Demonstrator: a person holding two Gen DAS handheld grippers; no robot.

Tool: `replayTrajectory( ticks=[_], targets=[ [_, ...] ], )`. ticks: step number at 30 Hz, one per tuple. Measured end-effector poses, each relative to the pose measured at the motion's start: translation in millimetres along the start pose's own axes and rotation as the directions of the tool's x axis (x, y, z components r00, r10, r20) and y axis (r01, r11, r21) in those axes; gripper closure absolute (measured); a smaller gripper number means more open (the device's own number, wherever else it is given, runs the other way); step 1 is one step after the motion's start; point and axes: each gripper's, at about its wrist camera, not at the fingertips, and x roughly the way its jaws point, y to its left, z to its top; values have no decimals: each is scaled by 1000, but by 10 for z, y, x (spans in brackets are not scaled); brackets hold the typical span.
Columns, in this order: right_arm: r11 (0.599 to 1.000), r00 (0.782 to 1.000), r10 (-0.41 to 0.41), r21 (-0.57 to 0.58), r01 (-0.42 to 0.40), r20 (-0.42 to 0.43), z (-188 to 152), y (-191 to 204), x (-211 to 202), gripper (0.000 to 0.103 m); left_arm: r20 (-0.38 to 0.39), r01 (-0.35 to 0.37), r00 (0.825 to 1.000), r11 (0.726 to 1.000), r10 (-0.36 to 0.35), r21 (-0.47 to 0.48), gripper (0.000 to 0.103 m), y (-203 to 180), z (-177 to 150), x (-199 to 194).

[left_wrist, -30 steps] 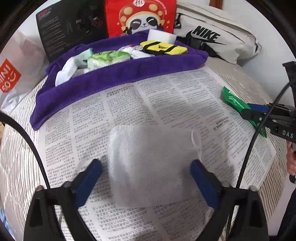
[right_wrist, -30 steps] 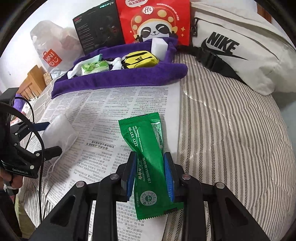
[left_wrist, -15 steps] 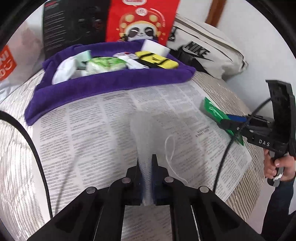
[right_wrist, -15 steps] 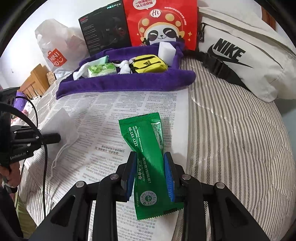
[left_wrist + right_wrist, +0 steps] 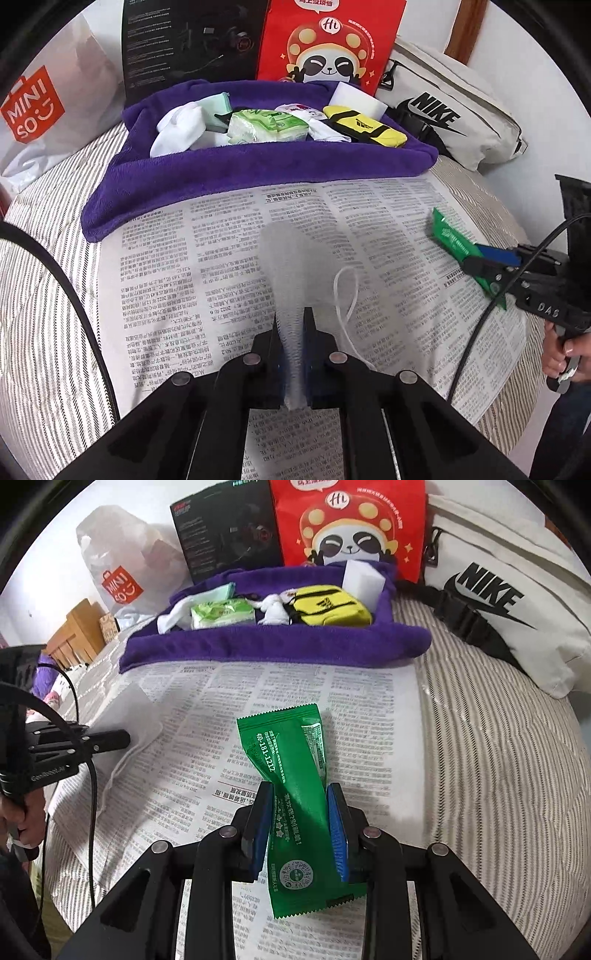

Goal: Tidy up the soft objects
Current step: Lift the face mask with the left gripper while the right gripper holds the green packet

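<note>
My left gripper point(image 5: 291, 317) is shut on a white face mask point(image 5: 288, 258), pinched into a fold and lifted off the newspaper point(image 5: 221, 258), its ear loop point(image 5: 345, 295) hanging to the right. My right gripper point(image 5: 300, 797) is shut on a green sachet point(image 5: 291, 760) above the newspaper's right part point(image 5: 369, 709). The sachet also shows in the left wrist view point(image 5: 458, 243). The purple towel tray point(image 5: 221, 173) at the back holds white socks point(image 5: 177, 129), a green tissue pack point(image 5: 266, 127), a yellow pouch point(image 5: 365, 127) and a white sponge point(image 5: 356, 101).
Behind the tray stand a black box point(image 5: 192, 44) and a red panda bag point(image 5: 328, 40). A Miniso bag point(image 5: 37, 110) sits at the left, a white Nike bag point(image 5: 454, 118) at the right. The bedding is striped point(image 5: 498, 757).
My left gripper closed on the flat mask and lifted it, pinched into a fold. It moved toward the tray. The right gripper kept hold of the sachet and rose slightly.
</note>
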Motion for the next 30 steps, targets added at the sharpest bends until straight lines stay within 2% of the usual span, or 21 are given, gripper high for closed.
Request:
replayTrajectory(
  ticks=[9, 13, 19, 30],
  targets=[
    [995, 996, -80, -53, 82, 39, -21, 120, 95, 69, 65, -41, 997, 999, 39, 30, 93, -56, -72, -3],
    [995, 995, -76, -54, 80, 70, -44, 110, 102, 64, 122, -36, 992, 999, 34, 10, 93, -41, -147, -31],
    [993, 991, -84, -77, 91, 101, -76, 127, 103, 63, 125, -2, 992, 1000, 4, -17, 93, 8, -151, -42],
    [994, 992, -74, -73, 81, 103, -85, 119, 113, 62, 122, -52, 991, 998, 50, 18, 93, -67, -143, -25]
  ],
)
